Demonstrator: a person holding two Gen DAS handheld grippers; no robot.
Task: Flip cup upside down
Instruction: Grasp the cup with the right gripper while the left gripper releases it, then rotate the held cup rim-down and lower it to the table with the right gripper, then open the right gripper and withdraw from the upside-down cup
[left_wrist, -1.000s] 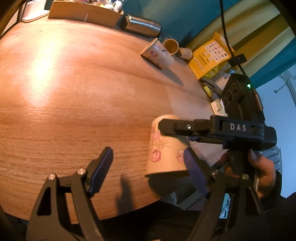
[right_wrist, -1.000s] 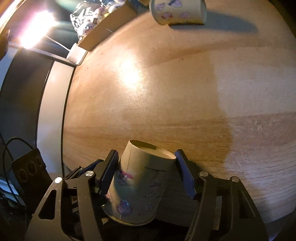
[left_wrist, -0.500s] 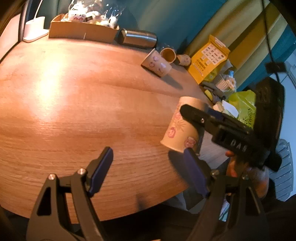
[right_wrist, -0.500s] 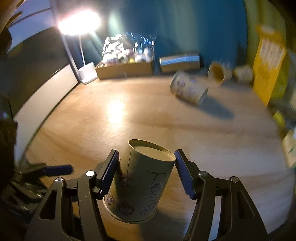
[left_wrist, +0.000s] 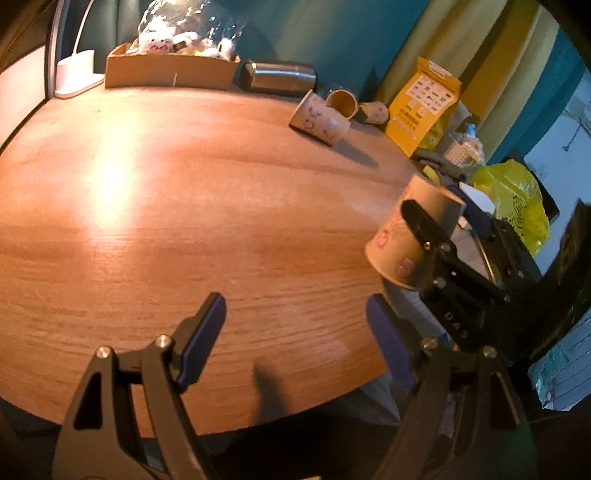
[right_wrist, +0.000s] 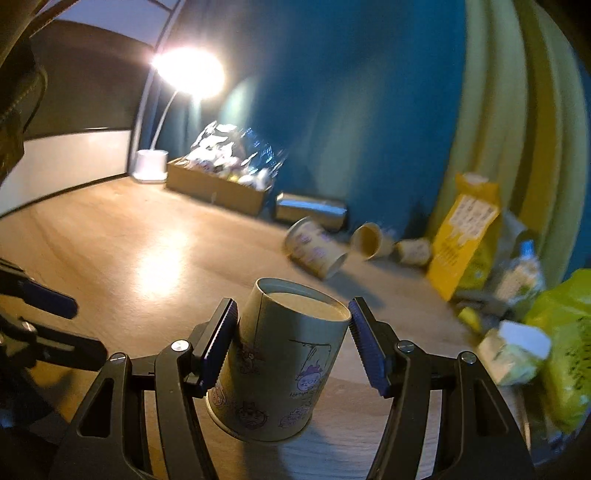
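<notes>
A beige paper cup (right_wrist: 280, 362) with cartoon prints sits between the pads of my right gripper (right_wrist: 291, 332), bottom up and rim down, a little tilted, above the wooden table (right_wrist: 129, 243). My right gripper is shut on it. In the left wrist view the same cup (left_wrist: 402, 240) hangs over the table's right edge, held by the right gripper (left_wrist: 436, 240). My left gripper (left_wrist: 295, 332) is open and empty over the near part of the table (left_wrist: 184, 203).
Another printed cup (left_wrist: 319, 122) lies on its side at the far right, with two smaller cups (left_wrist: 343, 103) behind it. A steel flask (left_wrist: 279, 75), a cardboard box (left_wrist: 170, 72), a lamp base (left_wrist: 75, 72) and a yellow bag (left_wrist: 424, 105) line the back.
The right gripper has tilted up and drawn back to the table's right edge with the cup, which is now bottom up. The left gripper has stayed open in place.
</notes>
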